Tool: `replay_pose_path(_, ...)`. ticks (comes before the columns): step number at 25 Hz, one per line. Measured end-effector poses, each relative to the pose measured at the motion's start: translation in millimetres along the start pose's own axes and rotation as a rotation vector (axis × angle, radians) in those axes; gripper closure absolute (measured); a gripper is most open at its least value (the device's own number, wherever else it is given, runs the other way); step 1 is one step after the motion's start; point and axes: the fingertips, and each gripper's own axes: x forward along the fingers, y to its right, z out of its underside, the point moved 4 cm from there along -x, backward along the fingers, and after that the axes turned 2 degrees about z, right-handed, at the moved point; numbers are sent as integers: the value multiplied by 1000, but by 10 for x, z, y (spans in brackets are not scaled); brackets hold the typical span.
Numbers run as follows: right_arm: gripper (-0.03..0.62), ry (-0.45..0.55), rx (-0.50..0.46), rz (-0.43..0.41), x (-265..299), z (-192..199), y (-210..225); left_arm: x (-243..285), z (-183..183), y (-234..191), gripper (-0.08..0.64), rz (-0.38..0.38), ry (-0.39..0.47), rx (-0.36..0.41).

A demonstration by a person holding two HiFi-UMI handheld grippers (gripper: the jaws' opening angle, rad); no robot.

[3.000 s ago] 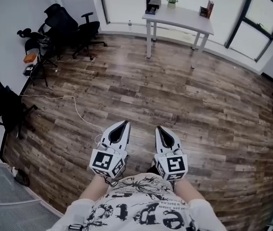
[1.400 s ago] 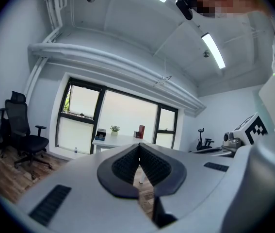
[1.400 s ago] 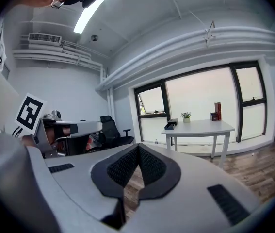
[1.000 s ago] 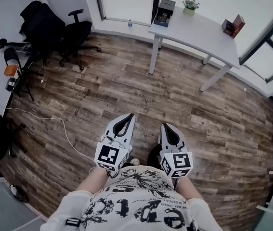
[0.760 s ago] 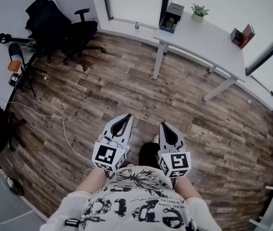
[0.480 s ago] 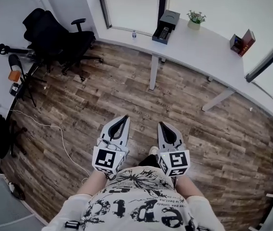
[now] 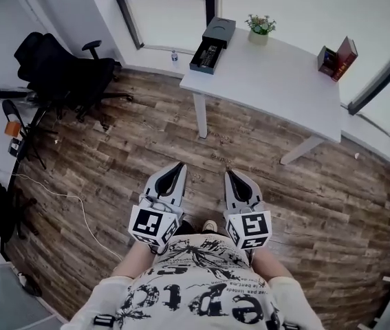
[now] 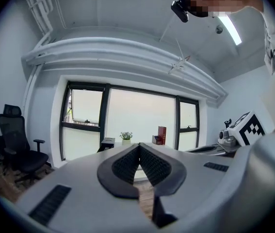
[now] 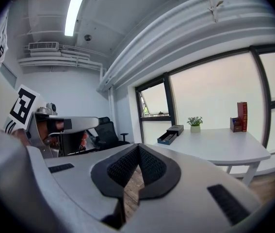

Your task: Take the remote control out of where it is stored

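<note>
A dark remote control (image 7: 208,52) lies in the pulled-out drawer of a small dark box (image 7: 212,36) at the far left corner of a white table (image 7: 277,81). The right gripper view shows the same drawer with the remote (image 9: 169,137) on the table (image 9: 215,147). Both grippers are held close to my body over the wooden floor, well short of the table. My left gripper (image 7: 175,168) is shut with nothing in it, tips touching (image 8: 138,145). My right gripper (image 7: 230,174) is shut and empty too (image 9: 137,145).
On the table stand a small potted plant (image 7: 259,26) and a red book holder (image 7: 337,55) at its far right. Black office chairs (image 7: 57,71) and a stand with an orange item (image 7: 12,128) are at the left. A white cable (image 7: 78,201) trails on the floor.
The view has moved forward toward the table, which now sits nearer and larger in the head view. Both grippers stay shut and in the same place before my body.
</note>
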Motion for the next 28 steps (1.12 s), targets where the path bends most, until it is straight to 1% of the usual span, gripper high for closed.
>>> replay_pose_path(4, 600, -1, 25, 37, 163, -58, 327, 370, -101, -71, 552, 11, -1, 14)
replay_pose_path(7, 600, 7, 29, 68, 282, -113, 476, 636, -86, -181, 552, 21, -7, 6)
replay_pose_path(9, 600, 14, 24, 105, 365, -132, 576, 839, -81, -258, 552, 32, 2, 14)
replay_pose_path(14, 600, 43, 26, 204, 754, -295, 902, 1526, -179, -511, 552, 113, 30, 30)
replay_pose_path(20, 600, 29, 23, 311, 1556, -540, 1377, 2435, -284, -1080, 552, 223, 17, -25)
replay_pose_path(22, 600, 33, 20, 337, 1850, -662, 1496, 2697, -362, -1260, 552, 276, 24, -16)
replay_pose_path(24, 600, 37, 14, 355, 2172, -788, 1584, 2935, -447, -1457, 552, 312, 35, 13)
replay_pose_path(26, 600, 40, 8, 361, 2528, -912, 1648, 3185, -508, -1694, 552, 323, 38, 33)
replay_pose_path(28, 600, 49, 1, 356, 2862, -1035, 1681, 3426, -525, -1934, 552, 326, 33, 31)
